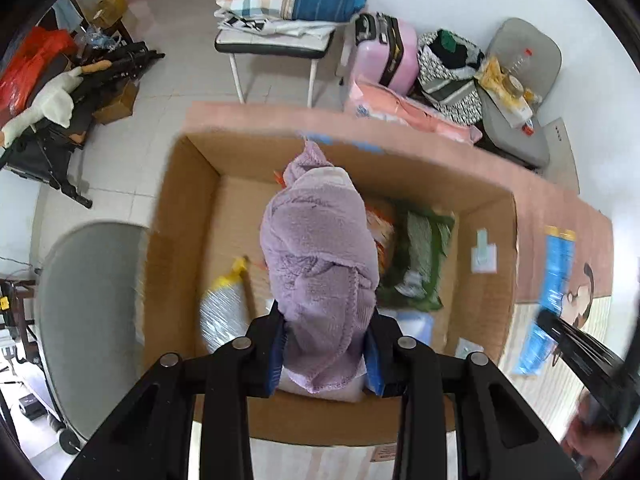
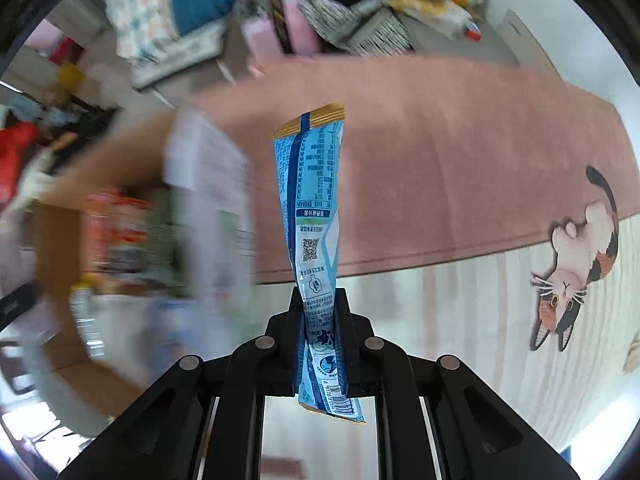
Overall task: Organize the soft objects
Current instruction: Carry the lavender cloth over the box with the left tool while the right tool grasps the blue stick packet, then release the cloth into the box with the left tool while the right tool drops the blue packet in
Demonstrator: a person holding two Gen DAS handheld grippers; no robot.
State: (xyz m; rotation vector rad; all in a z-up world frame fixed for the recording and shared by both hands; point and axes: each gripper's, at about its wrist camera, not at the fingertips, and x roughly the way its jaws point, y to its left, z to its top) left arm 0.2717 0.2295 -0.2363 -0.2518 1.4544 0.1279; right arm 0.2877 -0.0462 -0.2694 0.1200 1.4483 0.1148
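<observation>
Done: packets lie in cardboard box [image 1: 188, 216] | Left gripper [image 1: 326, 344] clamps purple towel [image 1: 320, 248] above it | Right gripper [image 2: 319, 304] pinches blue sachet [image 2: 312, 200], right of box | Left: drop both in

towel [image 1: 320, 264] showing lilac | box [image 1: 188, 208] showing plain brown | packet [image 2: 316, 208] flashing light blue, gold-edged | mat [image 2: 440, 152] showing pink, cat-print

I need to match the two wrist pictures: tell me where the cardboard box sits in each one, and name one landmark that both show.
Left wrist: the cardboard box fills the centre, open, under the purple towel held by the left gripper.
Right wrist: blurred, at the left edge.
Shared landmark: the pink suitcase at the top of both.
</observation>
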